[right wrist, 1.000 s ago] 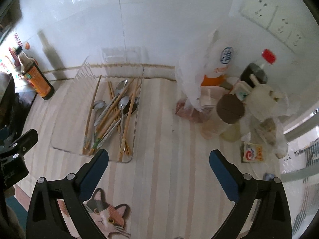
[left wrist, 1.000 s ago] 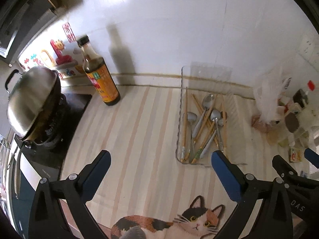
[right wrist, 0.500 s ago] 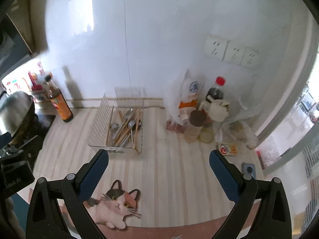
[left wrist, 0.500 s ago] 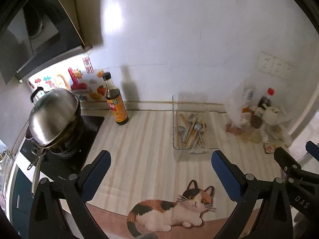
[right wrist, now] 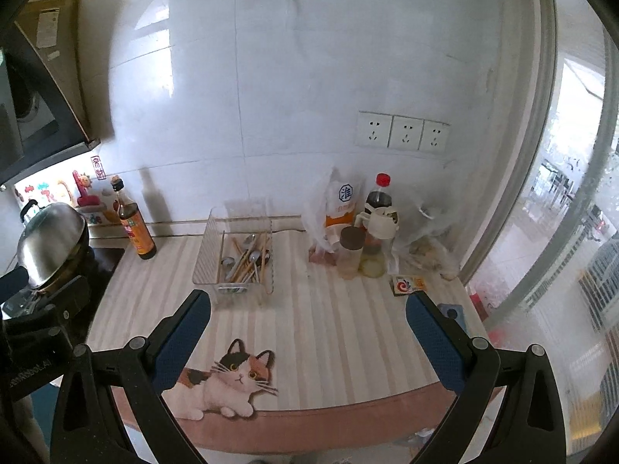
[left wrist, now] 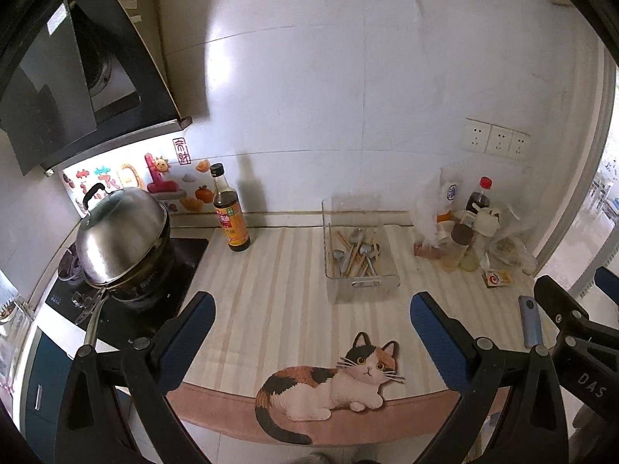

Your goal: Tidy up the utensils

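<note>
Two pairs of black tongs with blue pads fill the bottom of each view. The left tongs (left wrist: 309,332) are spread wide and hold nothing; the right tongs (right wrist: 307,326) are spread wide and empty too. Both hang above the near edge of a striped counter (left wrist: 271,290), well back from the things on it. Between the fingers of each pair, a calico cat picture (left wrist: 332,382) lies on the counter's front edge.

Further back, near the centre of both frames, a clear plastic bin (right wrist: 236,255) stands on the counter close to the white wall. Inside it lies a loose jumble of metal spoons (left wrist: 361,249) and wooden chopsticks (right wrist: 247,259), crossing one another.

Left of the bin stands a dark sauce bottle (left wrist: 230,212) with an orange label. At the far left a steel-lidded pot (left wrist: 120,239) sits on a black cooktop. Right of the bin, bottles, a jar and plastic bags (right wrist: 367,224) crowd together below three wall sockets (right wrist: 402,131).
</note>
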A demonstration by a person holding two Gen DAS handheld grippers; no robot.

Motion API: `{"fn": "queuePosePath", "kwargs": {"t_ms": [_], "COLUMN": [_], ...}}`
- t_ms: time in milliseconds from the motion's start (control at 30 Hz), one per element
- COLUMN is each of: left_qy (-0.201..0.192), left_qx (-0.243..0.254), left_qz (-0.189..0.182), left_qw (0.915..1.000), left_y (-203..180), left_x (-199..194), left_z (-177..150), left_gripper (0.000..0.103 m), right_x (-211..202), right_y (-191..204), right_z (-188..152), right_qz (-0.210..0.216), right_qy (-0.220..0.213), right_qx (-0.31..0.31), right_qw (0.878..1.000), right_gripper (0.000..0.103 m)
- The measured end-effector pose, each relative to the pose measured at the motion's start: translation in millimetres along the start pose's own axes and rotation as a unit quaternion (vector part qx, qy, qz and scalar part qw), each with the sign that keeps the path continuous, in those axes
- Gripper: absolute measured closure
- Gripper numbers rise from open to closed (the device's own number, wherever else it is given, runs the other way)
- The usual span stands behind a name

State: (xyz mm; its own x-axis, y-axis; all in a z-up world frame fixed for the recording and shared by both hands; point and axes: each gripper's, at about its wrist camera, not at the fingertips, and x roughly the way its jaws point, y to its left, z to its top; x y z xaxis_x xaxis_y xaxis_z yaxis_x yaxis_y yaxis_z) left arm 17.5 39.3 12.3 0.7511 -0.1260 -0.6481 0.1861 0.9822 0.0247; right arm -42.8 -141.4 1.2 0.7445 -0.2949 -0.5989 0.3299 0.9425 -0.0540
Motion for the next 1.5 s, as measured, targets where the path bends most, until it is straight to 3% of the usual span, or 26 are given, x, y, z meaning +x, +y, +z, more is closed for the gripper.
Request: {"fn": "queuePosePath", "kwargs": {"t_ms": [633, 1500], "left_qy": [0.002, 0.010], "left_qx": [-0.025, -0.025], "left_qz": [0.041, 0.043], "left_qw": [0.9988, 0.9987], "left_y": [-4, -5], "left_x": [-4, 6], "left_z": [-7, -9], "left_gripper": [0.000, 0.000], "right_x": [-8, 17], "right_y": [-5, -7], "right_z": [0, 7], "right_qz": [0.020, 0.043], "right_qy": [-0.008, 0.004], "right_qx": [-0.020, -0.027], "right_qw": [1.000, 0.999], "right_gripper": [0.000, 0.000]}}
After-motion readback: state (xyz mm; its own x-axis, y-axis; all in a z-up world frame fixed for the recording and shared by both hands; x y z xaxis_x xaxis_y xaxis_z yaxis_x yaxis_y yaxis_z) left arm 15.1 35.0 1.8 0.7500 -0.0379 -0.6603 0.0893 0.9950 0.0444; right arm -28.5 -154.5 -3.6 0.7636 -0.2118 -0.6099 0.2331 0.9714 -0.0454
